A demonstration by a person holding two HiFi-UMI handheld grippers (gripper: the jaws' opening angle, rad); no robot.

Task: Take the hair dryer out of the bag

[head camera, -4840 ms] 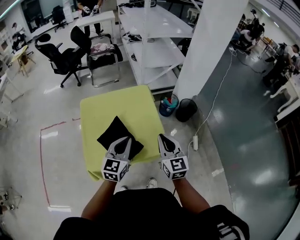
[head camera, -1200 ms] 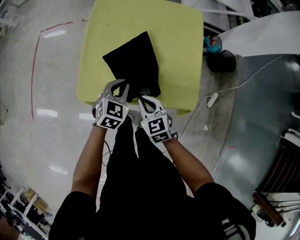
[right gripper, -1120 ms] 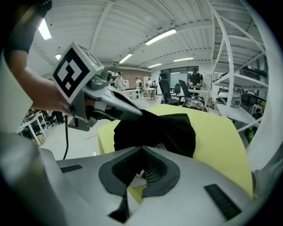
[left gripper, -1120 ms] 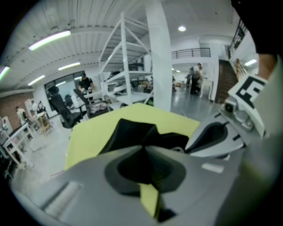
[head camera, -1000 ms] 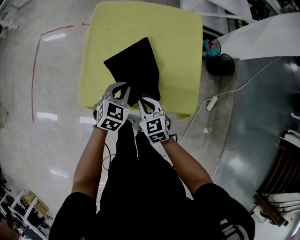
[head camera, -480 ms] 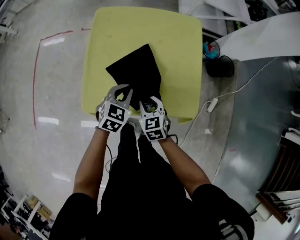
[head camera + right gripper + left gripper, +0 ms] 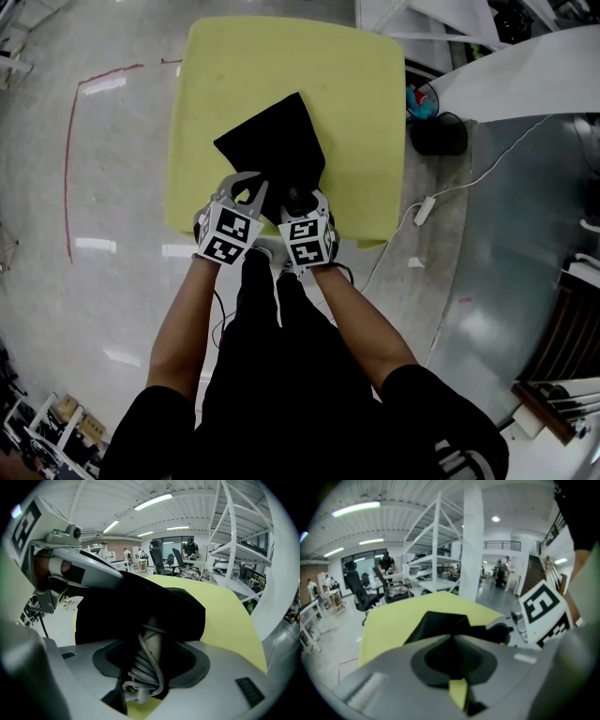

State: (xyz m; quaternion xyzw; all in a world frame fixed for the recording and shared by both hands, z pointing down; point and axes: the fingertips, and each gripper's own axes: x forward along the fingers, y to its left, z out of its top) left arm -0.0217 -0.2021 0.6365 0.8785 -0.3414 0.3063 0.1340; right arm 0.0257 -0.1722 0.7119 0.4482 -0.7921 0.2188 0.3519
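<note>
A black bag (image 7: 272, 150) lies on the yellow-green table (image 7: 356, 94), its mouth toward me. My left gripper (image 7: 249, 186) is shut on the bag's near edge, and black cloth is pinched where its jaws meet (image 7: 452, 637). My right gripper (image 7: 298, 201) is at the bag's mouth and its jaws have just been opening. Between them stands the hair dryer's pale handle (image 7: 151, 641), wound with grey cord. The pads stand apart from it. The rest of the dryer is hidden inside the bag (image 7: 140, 602).
A black bin (image 7: 439, 127) and a blue bucket (image 7: 422, 94) stand on the floor to the right of the table. A white power strip (image 7: 424, 208) with its cable lies nearby. A red tape line (image 7: 70, 141) marks the floor on the left. White shelving (image 7: 525, 66) stands at the top right.
My right gripper has moved forward and down to the bag's mouth, and its jaws have spread from shut to wide. The left gripper keeps its hold on the bag's edge.
</note>
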